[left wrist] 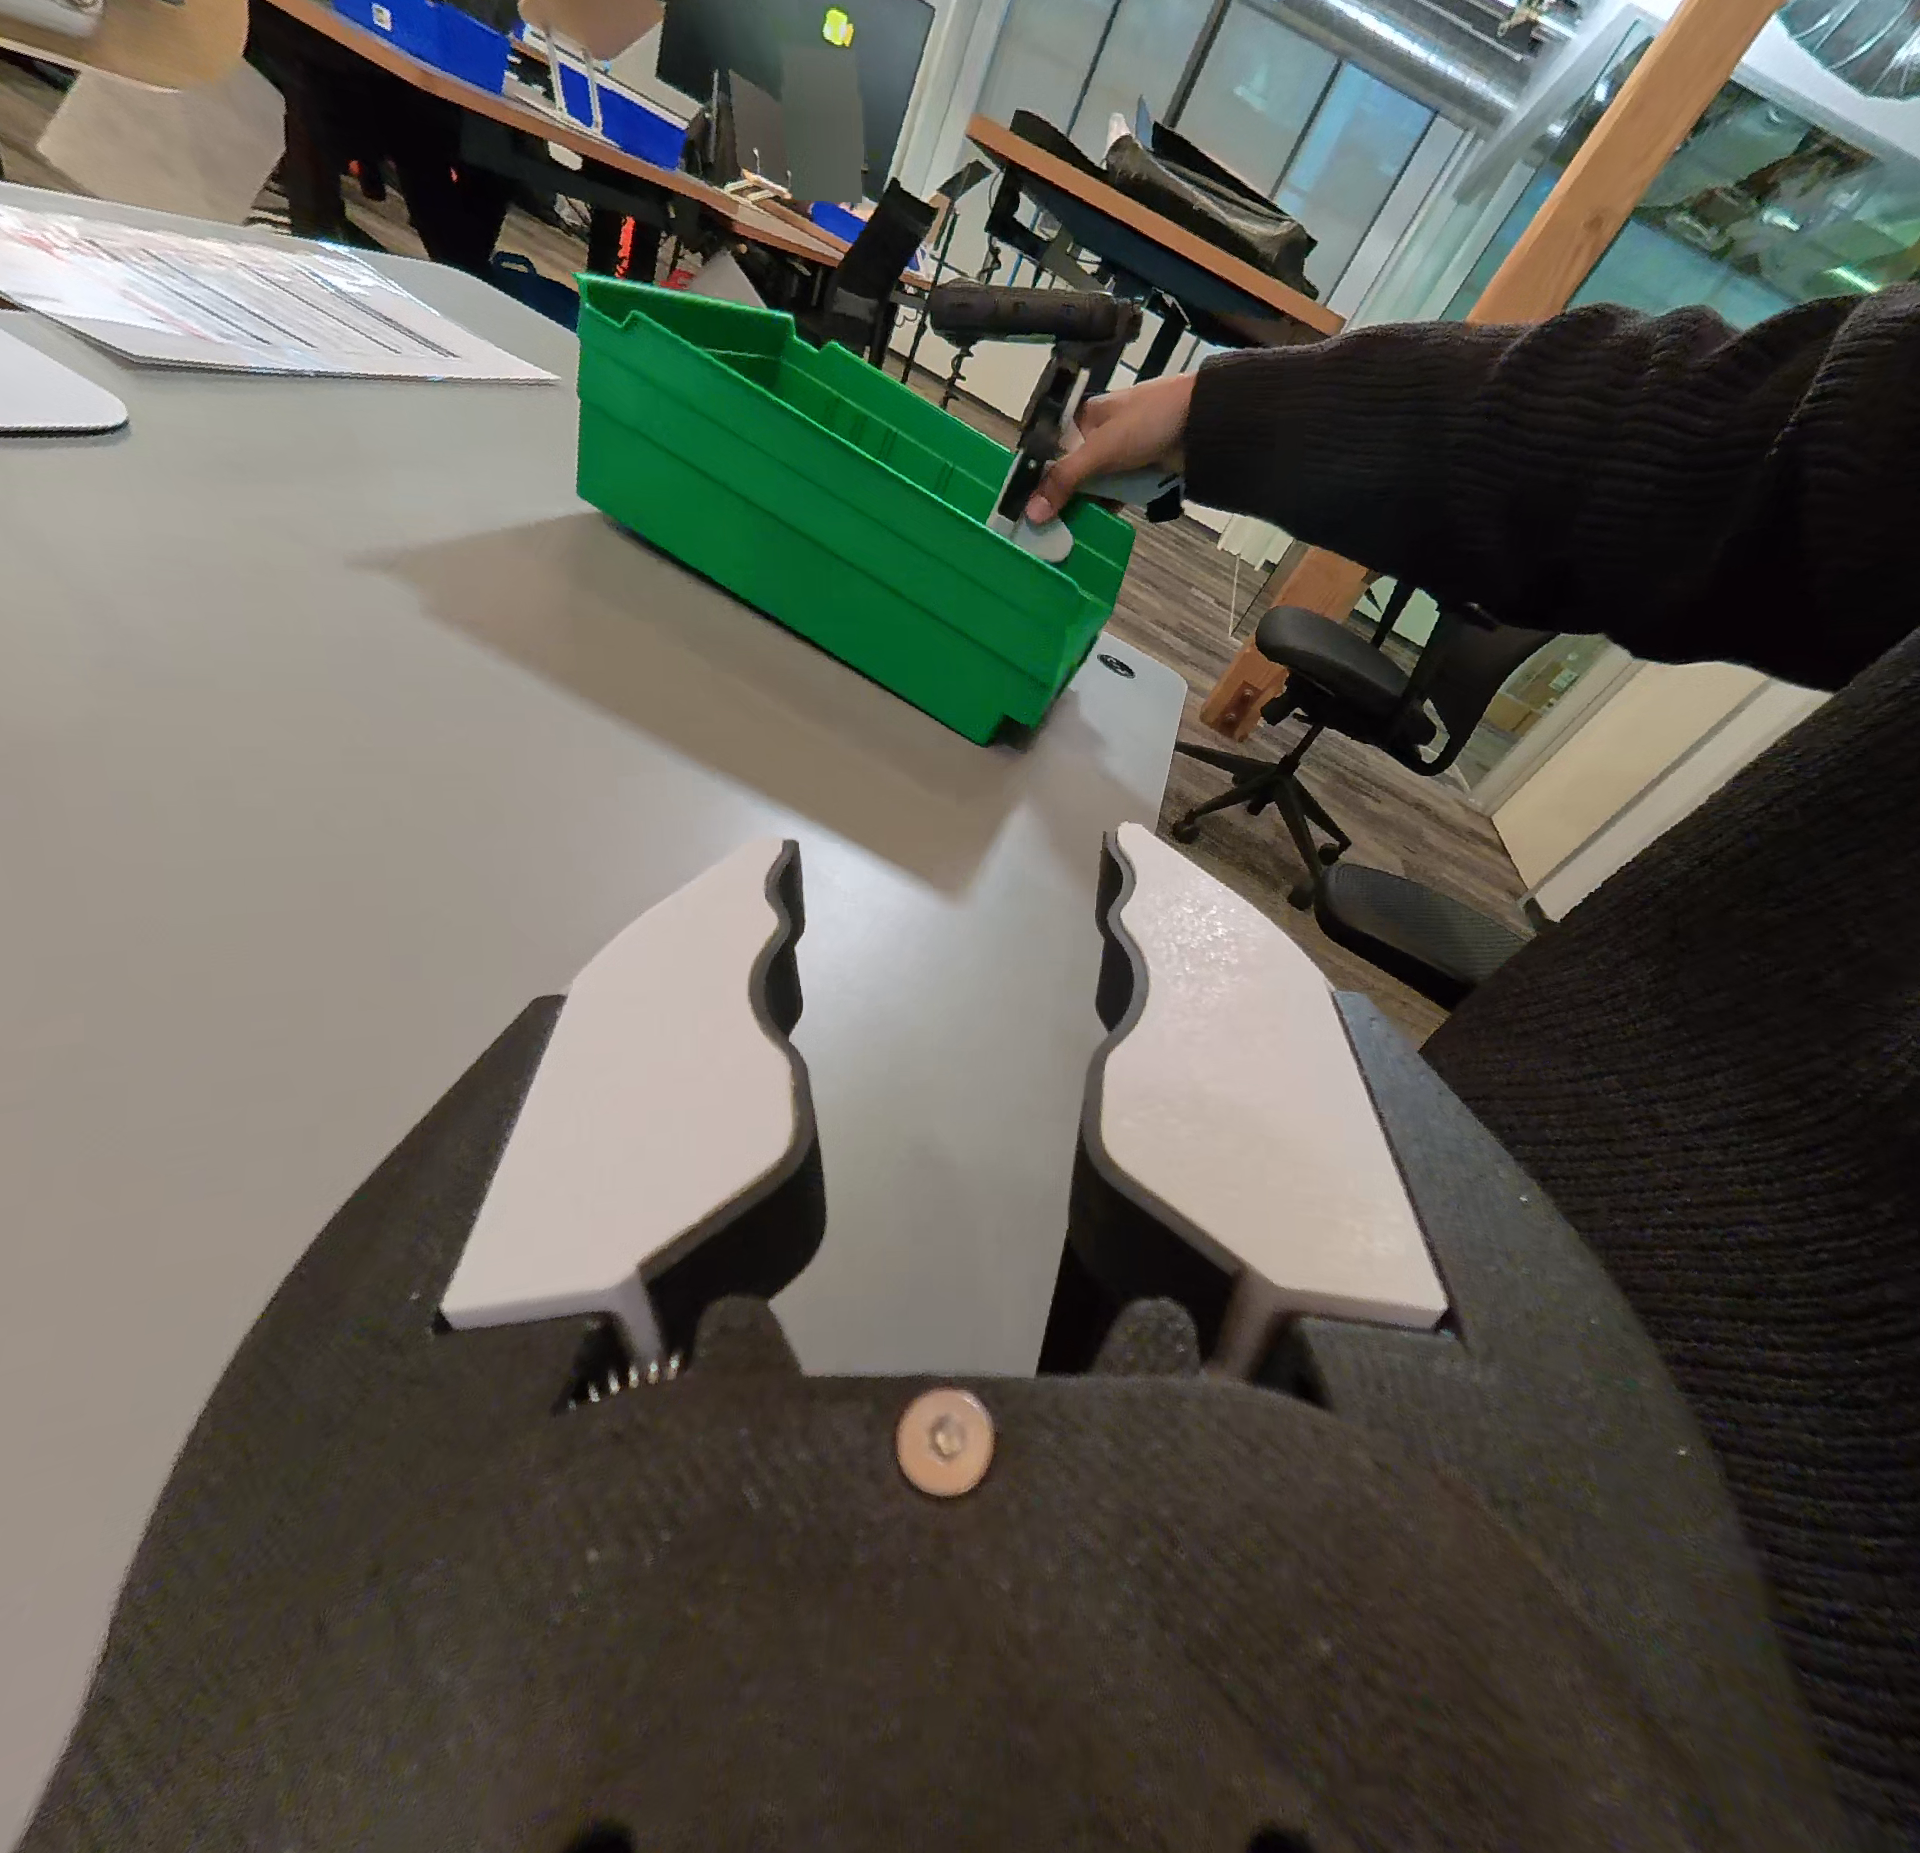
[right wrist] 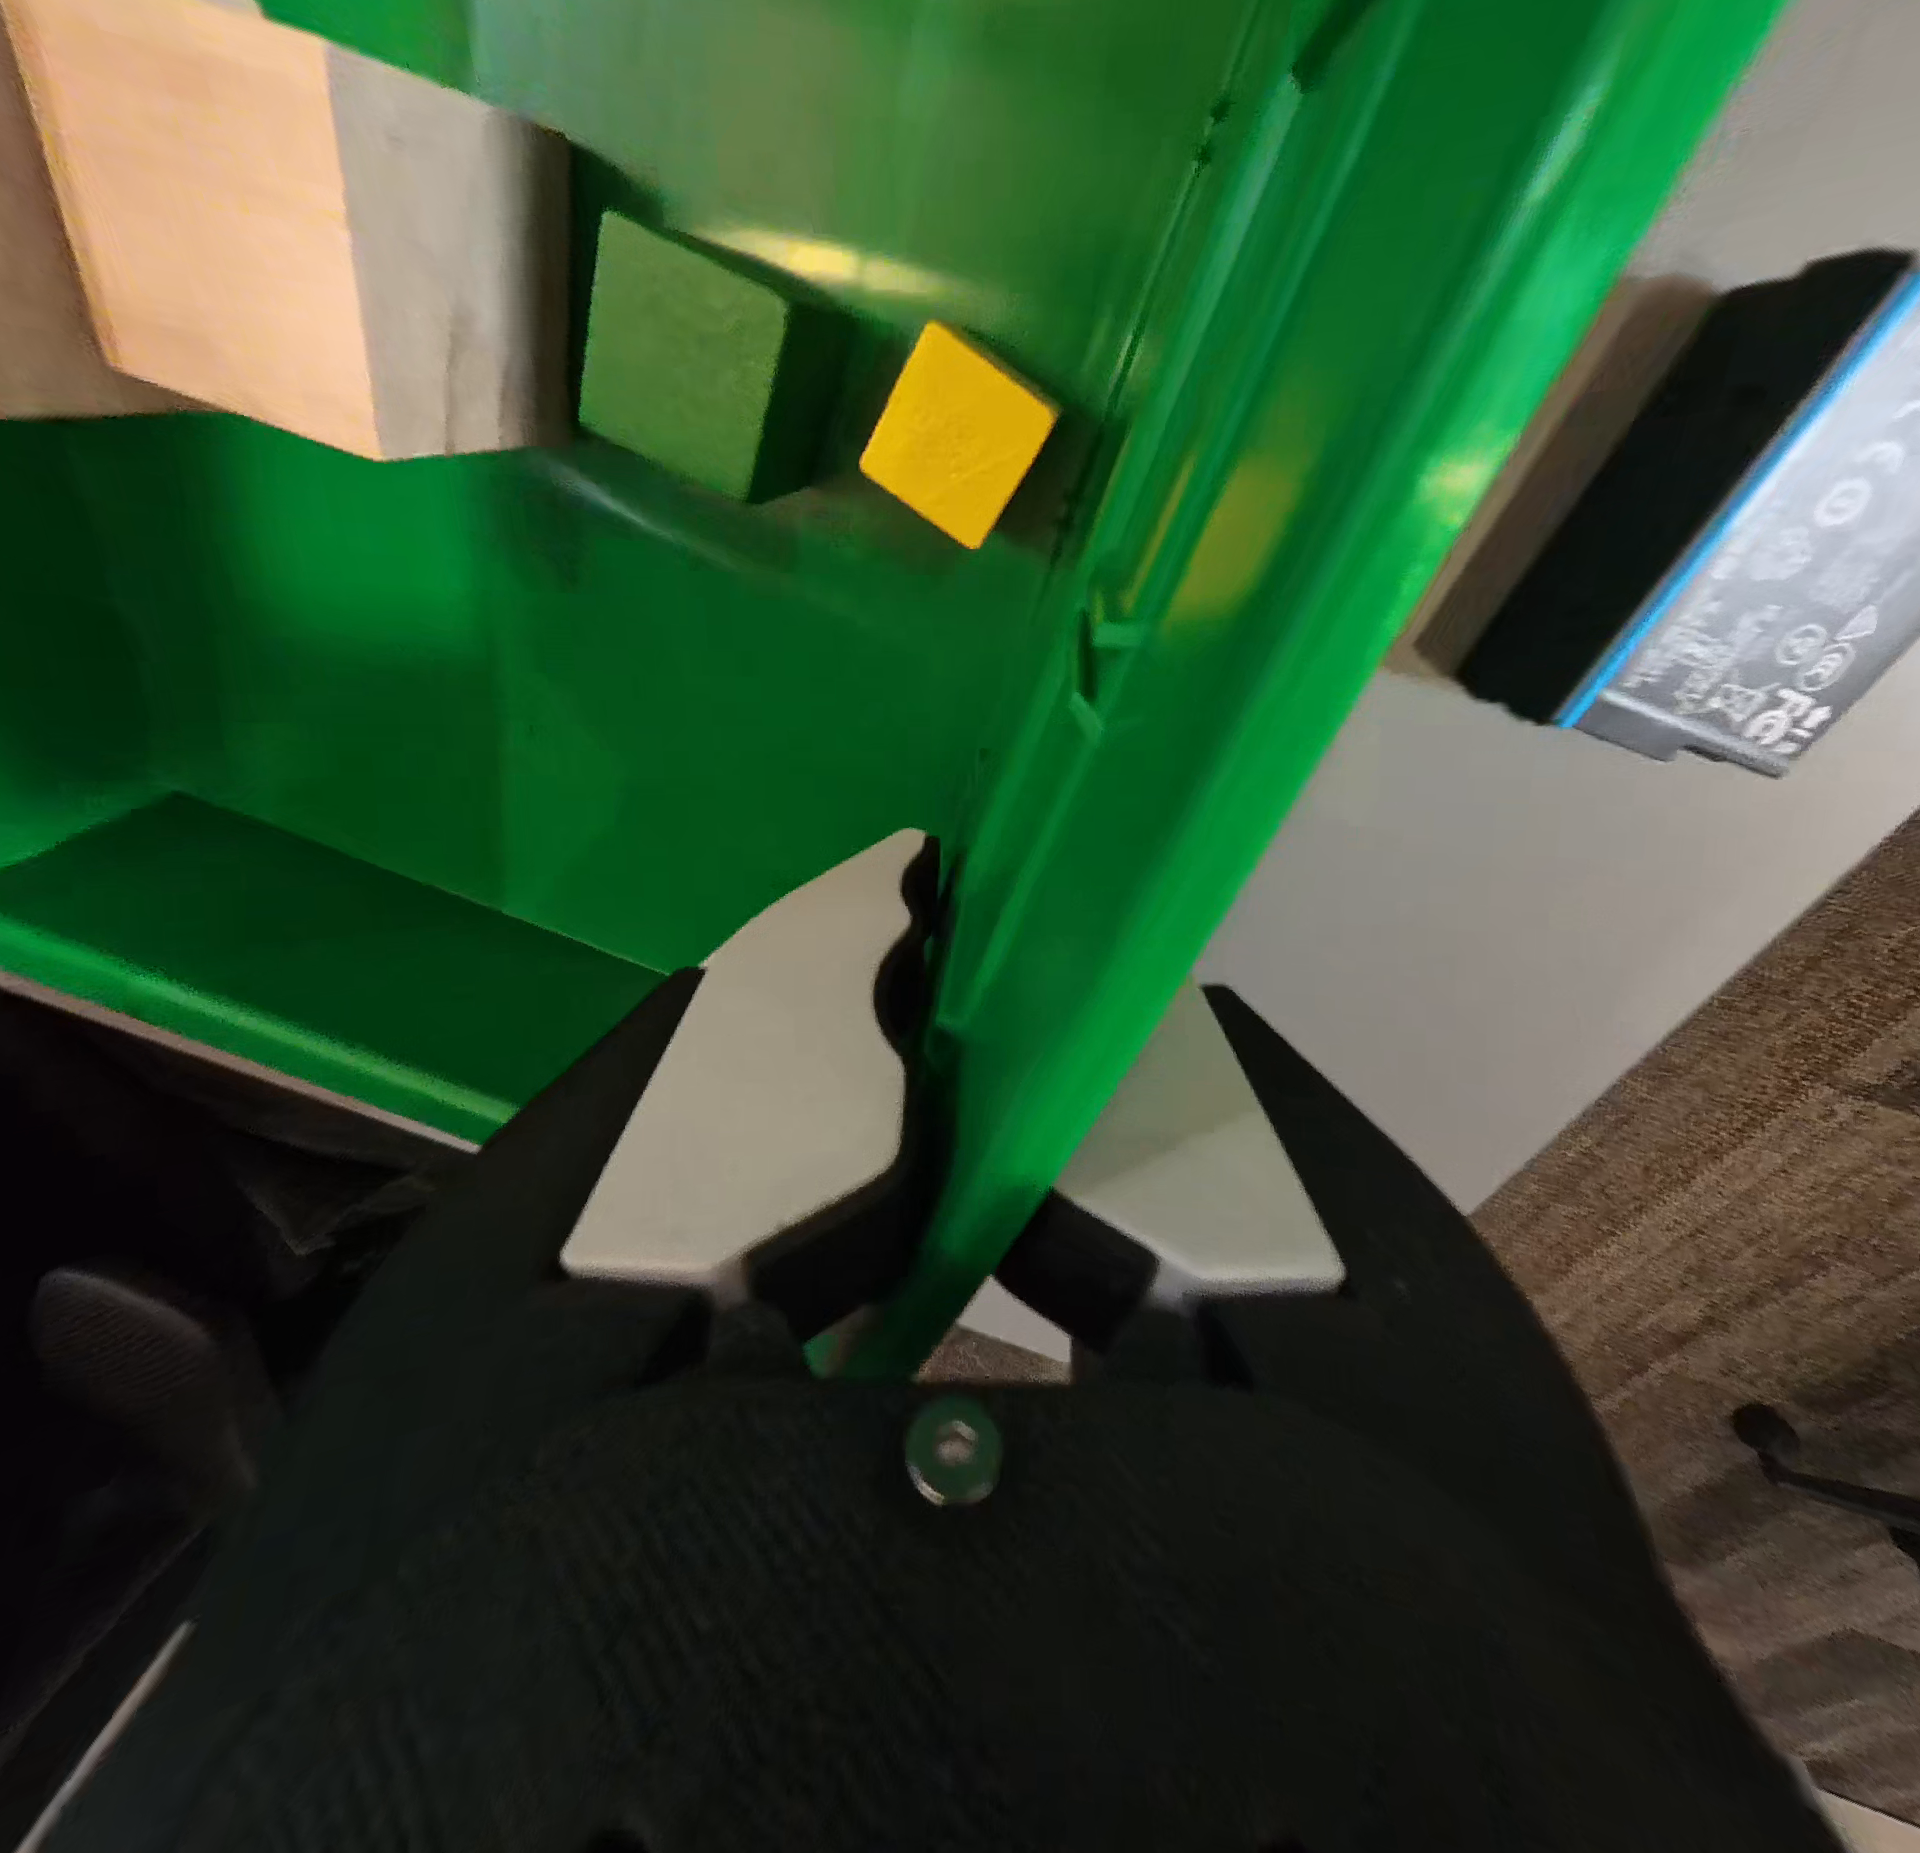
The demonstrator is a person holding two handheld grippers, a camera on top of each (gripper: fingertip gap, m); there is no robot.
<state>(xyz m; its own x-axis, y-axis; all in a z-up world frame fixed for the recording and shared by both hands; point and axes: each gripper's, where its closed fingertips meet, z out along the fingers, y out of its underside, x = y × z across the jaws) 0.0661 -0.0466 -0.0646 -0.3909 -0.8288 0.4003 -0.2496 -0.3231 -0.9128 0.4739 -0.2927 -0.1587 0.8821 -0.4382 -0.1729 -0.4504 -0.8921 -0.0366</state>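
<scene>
A green plastic bin (left wrist: 790, 515) stands on the grey table (left wrist: 312, 723) near its far right corner. My right gripper (left wrist: 1023, 515) is shut on the bin's side wall (right wrist: 1049, 868), one finger inside and one outside. Inside the bin lie a large plain wooden block (right wrist: 208, 234), a green block (right wrist: 686, 349) and a yellow block (right wrist: 956, 432). My left gripper (left wrist: 951, 868) is open and empty, low over the table, some way short of the bin.
Papers (left wrist: 229, 297) lie at the table's far left. A black box with a blue stripe (right wrist: 1714, 556) lies on the table beside the bin. An office chair (left wrist: 1340, 702) stands past the table's right edge. Other desks and a monitor (left wrist: 800, 68) are behind.
</scene>
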